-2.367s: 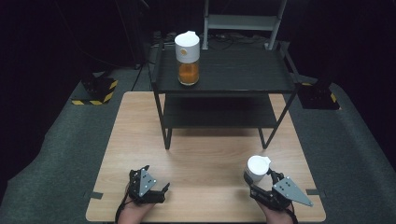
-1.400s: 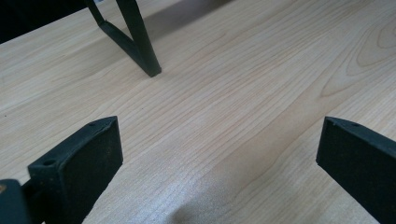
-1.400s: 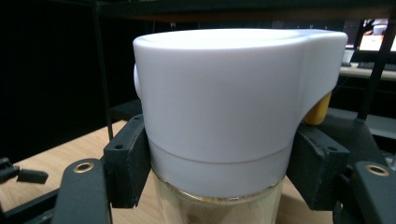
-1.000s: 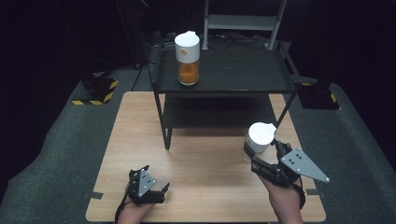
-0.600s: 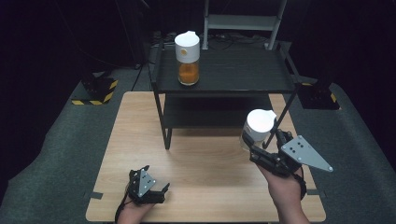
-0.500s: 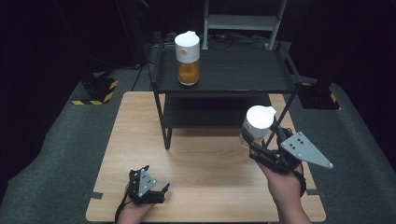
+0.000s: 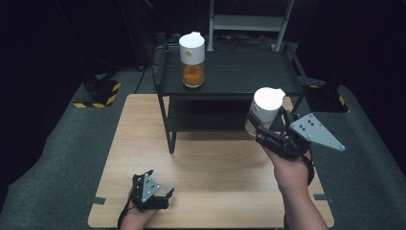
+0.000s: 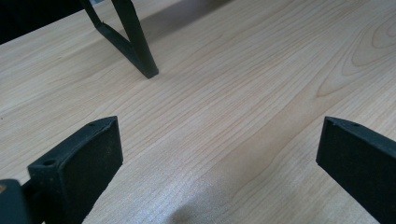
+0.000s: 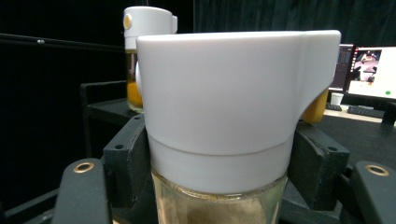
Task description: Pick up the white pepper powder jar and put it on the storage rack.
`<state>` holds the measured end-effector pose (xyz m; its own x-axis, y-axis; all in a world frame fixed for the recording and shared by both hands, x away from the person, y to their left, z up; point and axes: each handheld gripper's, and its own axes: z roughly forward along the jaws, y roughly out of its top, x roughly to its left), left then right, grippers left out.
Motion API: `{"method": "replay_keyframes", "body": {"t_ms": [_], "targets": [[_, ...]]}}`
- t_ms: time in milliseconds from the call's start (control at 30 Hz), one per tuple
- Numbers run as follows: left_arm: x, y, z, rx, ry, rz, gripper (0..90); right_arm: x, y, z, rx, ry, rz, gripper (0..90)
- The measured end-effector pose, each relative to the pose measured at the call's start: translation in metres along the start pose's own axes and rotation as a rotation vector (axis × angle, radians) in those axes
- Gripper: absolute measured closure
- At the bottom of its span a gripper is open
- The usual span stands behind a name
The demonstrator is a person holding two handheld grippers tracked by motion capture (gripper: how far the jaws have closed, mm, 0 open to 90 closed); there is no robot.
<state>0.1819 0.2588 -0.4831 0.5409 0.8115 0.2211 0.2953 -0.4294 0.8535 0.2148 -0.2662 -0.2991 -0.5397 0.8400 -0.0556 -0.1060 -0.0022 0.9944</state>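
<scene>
A black two-tier rack stands at the far end of a light wooden table, ahead of the claws; one of its legs meets the tabletop just beyond the left claw's reach. On the rack's top shelf, to the far left of the right claw, stands a glass jar with a white cap, upright, holding orange contents in its lower part. Grey floor covering surrounds the table. A yellow-and-black striped block lies on it well to the left. A pale metal frame stands behind the rack. A lit monitor shows far right.
</scene>
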Motion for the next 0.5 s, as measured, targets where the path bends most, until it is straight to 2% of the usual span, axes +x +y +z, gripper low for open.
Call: {"method": "replay_keyframes", "body": {"t_ms": [267,433,500], "targets": [[0.001,-0.001,0.0,-0.005,-0.005,-0.008,0.7,-0.009,0.021,0.021,-0.007,-0.016,0.033,30.3],[0.002,-0.001,-0.001,-0.007,-0.006,-0.008,0.7,-0.009,0.03,0.032,-0.017,-0.038,0.016,30.3],[0.002,-0.002,-0.001,-0.009,-0.007,-0.009,0.7,-0.011,0.033,0.037,-0.016,-0.038,0.026,30.3]]}}
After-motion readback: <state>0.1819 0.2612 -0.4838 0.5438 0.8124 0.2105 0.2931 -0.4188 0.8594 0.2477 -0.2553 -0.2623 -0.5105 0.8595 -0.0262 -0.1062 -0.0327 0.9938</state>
